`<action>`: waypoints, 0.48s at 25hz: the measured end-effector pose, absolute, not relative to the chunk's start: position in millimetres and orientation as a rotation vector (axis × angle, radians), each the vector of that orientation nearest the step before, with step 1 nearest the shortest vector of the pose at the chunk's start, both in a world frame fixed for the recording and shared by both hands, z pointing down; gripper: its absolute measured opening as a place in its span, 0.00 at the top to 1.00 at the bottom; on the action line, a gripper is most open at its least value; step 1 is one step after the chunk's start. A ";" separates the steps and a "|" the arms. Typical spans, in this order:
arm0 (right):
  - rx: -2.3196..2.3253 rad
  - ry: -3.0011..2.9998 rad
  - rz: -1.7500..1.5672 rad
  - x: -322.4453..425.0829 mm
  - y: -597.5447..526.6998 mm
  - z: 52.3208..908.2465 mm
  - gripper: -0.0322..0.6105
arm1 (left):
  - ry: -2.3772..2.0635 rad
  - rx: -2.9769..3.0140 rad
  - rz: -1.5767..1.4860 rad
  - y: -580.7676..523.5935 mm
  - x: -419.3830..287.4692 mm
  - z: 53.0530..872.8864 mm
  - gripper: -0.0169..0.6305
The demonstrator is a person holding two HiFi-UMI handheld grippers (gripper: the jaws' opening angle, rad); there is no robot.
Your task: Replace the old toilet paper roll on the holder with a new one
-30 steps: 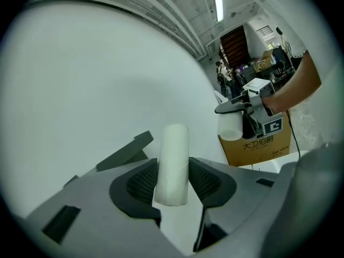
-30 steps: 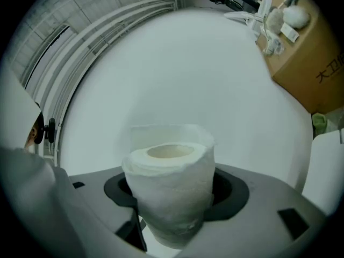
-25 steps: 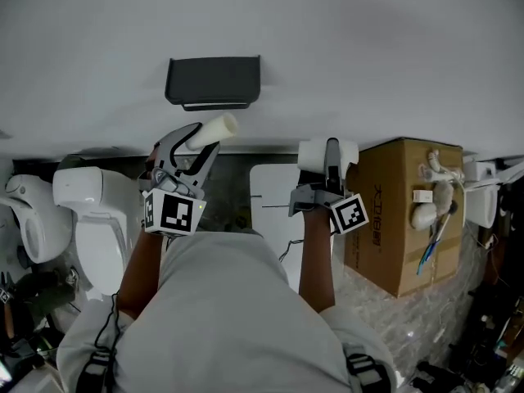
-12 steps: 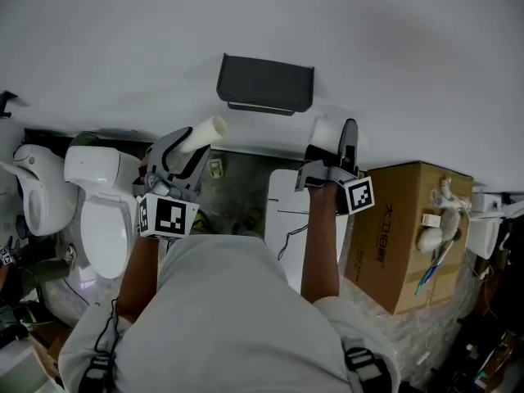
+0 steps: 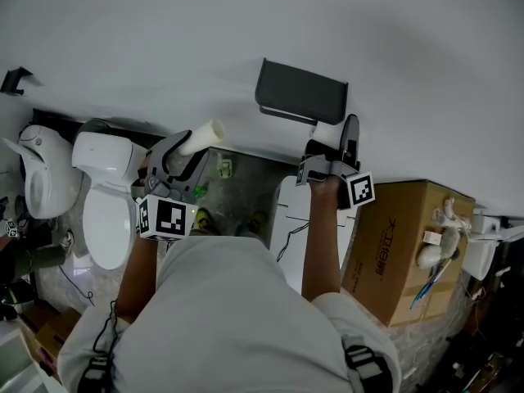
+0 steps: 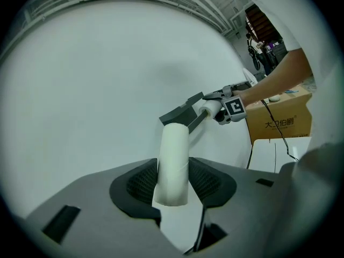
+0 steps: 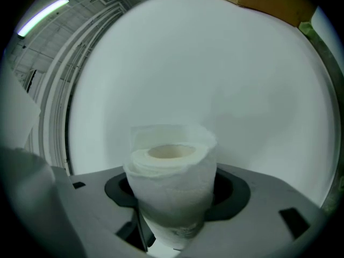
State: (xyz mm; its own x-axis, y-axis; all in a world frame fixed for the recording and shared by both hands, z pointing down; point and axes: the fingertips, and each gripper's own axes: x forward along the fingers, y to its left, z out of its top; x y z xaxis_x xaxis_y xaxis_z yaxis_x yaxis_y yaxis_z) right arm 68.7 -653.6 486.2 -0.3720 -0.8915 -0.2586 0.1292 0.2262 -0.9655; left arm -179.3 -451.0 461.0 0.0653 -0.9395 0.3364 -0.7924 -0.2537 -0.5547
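Both grippers loaded, near the wall holder.
My left gripper is clamped on the bare cardboard tube, well down-left of the holder. My right gripper, jaws just now closing tighter, grips the new toilet paper roll just under the holder's right end.

Person wearing a light grey short-sleeved shirt with black shoulder straps, lower frame. Grey left gripper and right gripper carry black-and-white marker cubes.
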 end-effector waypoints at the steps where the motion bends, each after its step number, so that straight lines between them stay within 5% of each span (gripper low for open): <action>1: -0.740 1.541 -1.332 63.2 -653.1 485.6 0.49 | 1.764 -2.113 -0.962 -449.5 -182.3 461.6 0.66; 12: -0.690 1.621 -1.419 -7.1 -632.0 485.2 0.49 | 1.812 -2.093 -0.958 -434.0 -210.7 461.5 0.66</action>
State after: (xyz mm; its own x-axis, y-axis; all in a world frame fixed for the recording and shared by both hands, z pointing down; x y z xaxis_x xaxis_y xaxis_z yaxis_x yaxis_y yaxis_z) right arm -7.1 -632.0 485.2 -0.4856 -0.8411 -0.2385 0.1252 0.2031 -0.9711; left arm -210.7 -434.0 461.5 0.0323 -0.9428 0.3319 -0.8050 -0.2213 -0.5504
